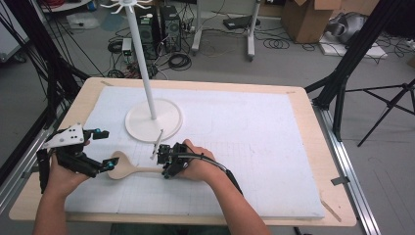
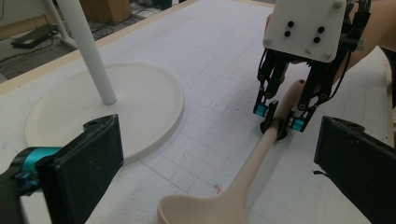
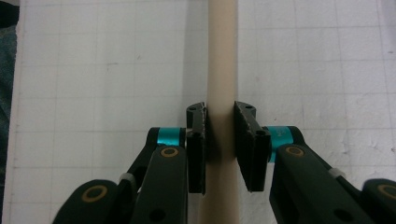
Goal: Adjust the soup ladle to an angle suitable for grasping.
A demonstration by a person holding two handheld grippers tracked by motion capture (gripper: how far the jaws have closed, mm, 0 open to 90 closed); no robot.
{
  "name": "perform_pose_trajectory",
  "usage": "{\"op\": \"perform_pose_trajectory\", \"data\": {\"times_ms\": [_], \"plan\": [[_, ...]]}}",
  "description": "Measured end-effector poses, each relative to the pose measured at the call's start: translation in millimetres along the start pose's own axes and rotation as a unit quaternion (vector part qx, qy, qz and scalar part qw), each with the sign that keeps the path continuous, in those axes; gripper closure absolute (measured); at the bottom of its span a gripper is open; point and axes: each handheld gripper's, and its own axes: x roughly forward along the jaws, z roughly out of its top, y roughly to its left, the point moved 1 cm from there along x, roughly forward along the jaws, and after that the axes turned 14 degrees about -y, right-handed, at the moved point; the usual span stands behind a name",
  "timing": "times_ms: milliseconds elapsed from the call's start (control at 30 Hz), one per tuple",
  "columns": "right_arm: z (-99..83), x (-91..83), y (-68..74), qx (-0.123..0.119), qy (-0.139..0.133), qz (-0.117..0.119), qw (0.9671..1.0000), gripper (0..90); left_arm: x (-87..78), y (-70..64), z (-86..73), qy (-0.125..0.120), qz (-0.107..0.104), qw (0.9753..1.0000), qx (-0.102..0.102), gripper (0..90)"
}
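Right gripper point(image 3: 219, 144) is down on the wooden spoon point(image 1: 128, 169), and its fingers point(image 3: 196, 147) sit one on each side of the handle, pressed against it. In the right gripper view the pale handle runs straight up between the two black pads, filling the gap; the fingers are closed onto it. From the left gripper view the same grip shows farther off: the fingertips clamp the handle near its far end, right at the mat.

The spoon lies flat on the white gridded mat point(image 1: 254, 147) on the desk point(image 1: 313, 127), bowl toward the person's left, handle toward the right hand. Left gripper point(image 1: 105, 149) is alongside the bowl end, fingers point(image 2: 88, 163) spread wide apart with nothing between them; in its own view the spoon's bowl lies low in the gap between them, touching neither.

Just beyond the spoon stands the white stand point(image 1: 145, 63) on its round base point(image 1: 169, 120), near the handle but apart from it.
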Motion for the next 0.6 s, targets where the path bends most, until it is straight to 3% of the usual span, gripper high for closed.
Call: {"op": "perform_pose_trajectory", "data": {"times_ms": [67,100,133,167,300,333,367,467,500,600], "plan": [[0.0,0.2,0.0,0.001,0.002,0.001,1.0,73.9,-0.1,0.0,0.0,0.0,0.0,1.0,0.0,1.7],[-0.3,-0.7,-0.6,0.002,-0.002,0.007,1.0,66.3,-0.2,0.0,0.1,0.0,0.0,1.0,0.0,1.7],[-0.3,-0.7,-0.6,0.002,-0.002,0.007,1.0,66.3,-0.3,0.1,0.0,-0.001,0.0,1.0,-0.001,1.7],[-0.2,-3.9,-0.7,0.008,-0.008,0.008,0.9999,60.2,-0.5,-0.1,-0.1,-0.001,0.0,1.0,-0.002,1.7],[-1.9,-12.8,0.3,0.01,-0.019,0.004,0.9998,55.7,-1.4,0.3,0.0,-0.002,0.001,1.0,-0.002,1.7],[-3.6,-16.5,0.7,0.013,-0.028,0.001,0.9995,54.2,-1.7,0.4,0.3,-0.002,0.001,1.0,-0.001,1.7],[-8.7,-27.1,1.8,0.024,-0.044,-0.014,0.9986,46.5,-2.0,0.5,0.5,-0.002,-0.001,1.0,-0.001,1.7],[-13.9,-35.9,1.3,0.036,-0.059,-0.015,0.9975,45.7,-1.8,0.6,0.5,-0.003,-0.001,1.0,-0.001,1.7],[-19.9,-45.3,1.7,0.039,-0.079,-0.017,0.9959,45.4,-1.6,0.4,0.5,-0.002,0.0,1.0,-0.002,1.7],[-27.7,-58.2,1.8,0.038,-0.1,-0.027,0.9939,43.0,-1.3,-0.3,1.1,-0.002,-0.002,1.0,0.0,1.7]]}}
